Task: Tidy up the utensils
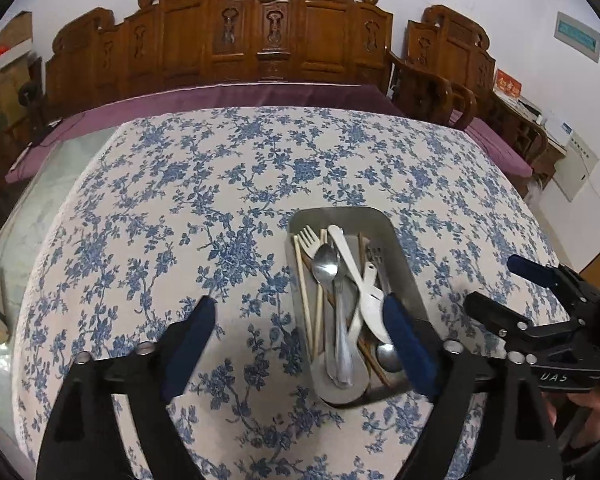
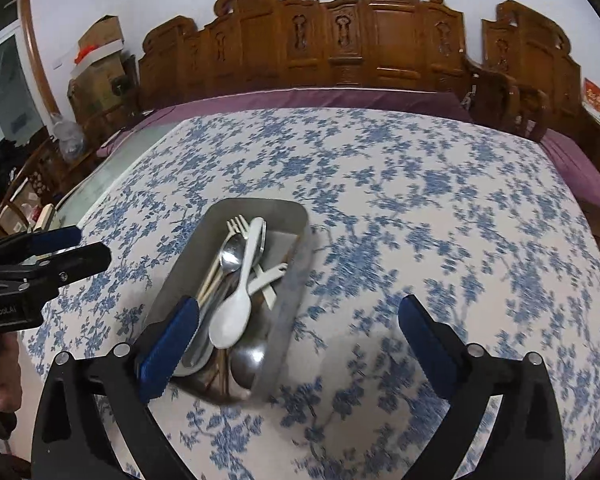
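- Both grippers hang low over the table, jaws spread wide and holding nothing: the left gripper [image 1: 300, 332] with its right finger over the tray's near right corner, the right gripper [image 2: 300, 332] with its left finger over the tray's near left corner.
- Between them sits the metal tray [image 1: 404, 248] on the blue-flowered tablecloth [image 1: 204, 208].
- Piled lengthwise in the tray are a steel spoon [image 1: 326, 266], a white fork [image 1: 309, 238], a white knife [image 1: 350, 258], pale chopsticks [image 1: 302, 284] and a white spoon [image 2: 234, 312].
- Behind the table stands a carved wooden bench [image 1: 260, 36] with a purple cushion [image 1: 236, 94].
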`<state>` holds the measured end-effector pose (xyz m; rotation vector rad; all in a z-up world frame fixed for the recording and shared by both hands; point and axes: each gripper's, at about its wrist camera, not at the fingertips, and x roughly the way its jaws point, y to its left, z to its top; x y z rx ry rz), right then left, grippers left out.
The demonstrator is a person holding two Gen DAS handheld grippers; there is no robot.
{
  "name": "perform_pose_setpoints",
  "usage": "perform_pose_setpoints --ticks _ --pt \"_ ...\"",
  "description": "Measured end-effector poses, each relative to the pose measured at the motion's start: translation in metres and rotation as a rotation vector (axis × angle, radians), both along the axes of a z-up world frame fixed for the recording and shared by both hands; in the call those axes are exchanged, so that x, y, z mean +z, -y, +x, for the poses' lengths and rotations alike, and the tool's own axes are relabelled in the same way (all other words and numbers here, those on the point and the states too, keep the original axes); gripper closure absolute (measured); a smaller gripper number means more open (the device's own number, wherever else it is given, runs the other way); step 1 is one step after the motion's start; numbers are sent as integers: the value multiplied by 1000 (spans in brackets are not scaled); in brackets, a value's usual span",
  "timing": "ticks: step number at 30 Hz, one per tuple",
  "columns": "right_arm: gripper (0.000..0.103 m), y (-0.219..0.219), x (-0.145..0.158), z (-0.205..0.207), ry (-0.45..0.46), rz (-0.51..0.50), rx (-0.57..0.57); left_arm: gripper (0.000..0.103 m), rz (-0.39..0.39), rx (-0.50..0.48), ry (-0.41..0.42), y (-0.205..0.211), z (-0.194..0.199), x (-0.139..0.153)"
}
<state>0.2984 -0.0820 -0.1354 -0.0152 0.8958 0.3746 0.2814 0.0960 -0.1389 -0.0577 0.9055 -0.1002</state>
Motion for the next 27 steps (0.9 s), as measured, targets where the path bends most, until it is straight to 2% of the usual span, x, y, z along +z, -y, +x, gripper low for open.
perform_pose_setpoints --ticks 2,4,10,14,21,27 --pt "3 9 7 -10 13 -5 -15 10 13 7 13 5 -8 4" --pt "3 18 15 -23 39 -19 -32 8 24 17 28 10 -19 8" --pt "3 45 33 -60 88 -9 -61 8 37 17 41 28 -49 10" --pt "3 61 45 -85 127 -1 -80 8 43 29 101 41 -76 15" --pt "3 79 61 -122 173 19 -102 8 58 27 134 58 -108 25" --pt "3 86 78 -141 208 28 -117 8 59 23 196 66 -131 55"
